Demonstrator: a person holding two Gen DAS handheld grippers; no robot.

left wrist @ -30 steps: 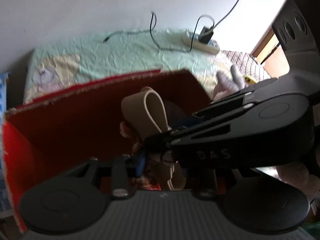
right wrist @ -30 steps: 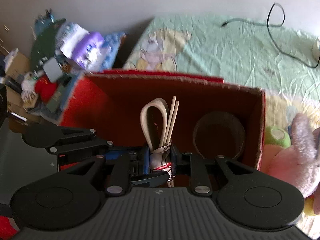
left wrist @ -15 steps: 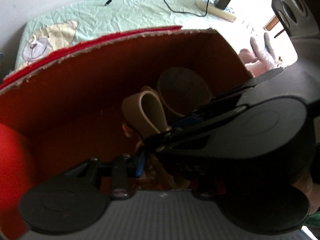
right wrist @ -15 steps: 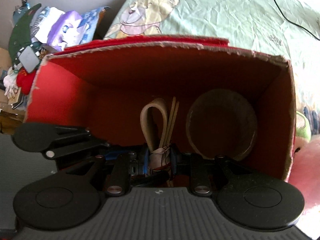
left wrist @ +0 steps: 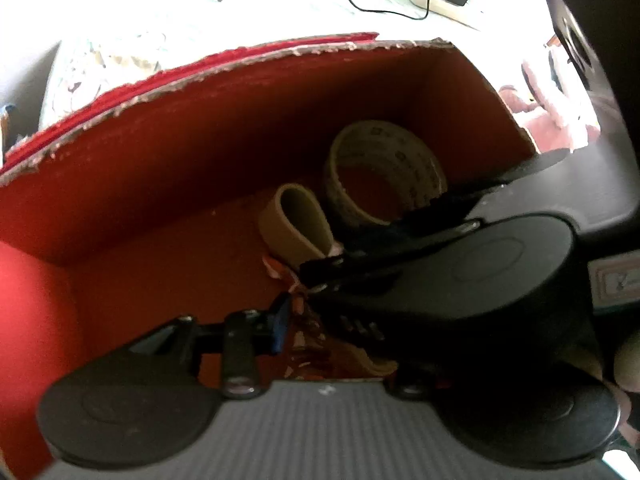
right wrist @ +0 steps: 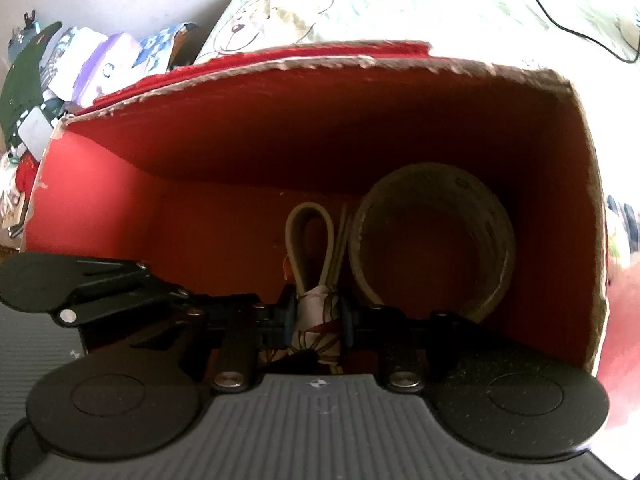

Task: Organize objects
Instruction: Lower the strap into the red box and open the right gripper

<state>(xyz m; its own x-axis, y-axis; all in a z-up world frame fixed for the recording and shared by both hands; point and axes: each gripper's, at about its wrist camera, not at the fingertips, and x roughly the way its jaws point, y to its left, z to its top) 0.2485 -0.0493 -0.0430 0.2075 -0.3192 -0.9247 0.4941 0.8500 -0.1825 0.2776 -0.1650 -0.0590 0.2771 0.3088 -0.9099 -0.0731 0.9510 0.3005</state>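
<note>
A cloth-wrapped bundle [right wrist: 316,320] with a beige strap loop [right wrist: 310,240] and thin sticks hangs low inside the red cardboard box [right wrist: 240,140]. My right gripper [right wrist: 316,322] is shut on it, a blue pad pressing each side. The left gripper [right wrist: 192,300] reaches in from the left. In the left wrist view, the left gripper [left wrist: 320,320] has one blue pad beside the bundle [left wrist: 300,312]; its other finger is hidden behind the right gripper [left wrist: 480,264]. Its jaws are opening. A tape roll [right wrist: 360,240] leans in the box's right corner.
The box stands against a bed with a bear-print sheet [right wrist: 280,12] and a black cable [right wrist: 560,20]. A power strip [left wrist: 440,0] lies farther back. Packets are piled at the left [right wrist: 100,64]. A pink plush [left wrist: 552,120] sits beyond the right wall.
Both grippers have sunk into the box with the bundle, so the red walls fill the views. The tape roll has come into plain sight.
</note>
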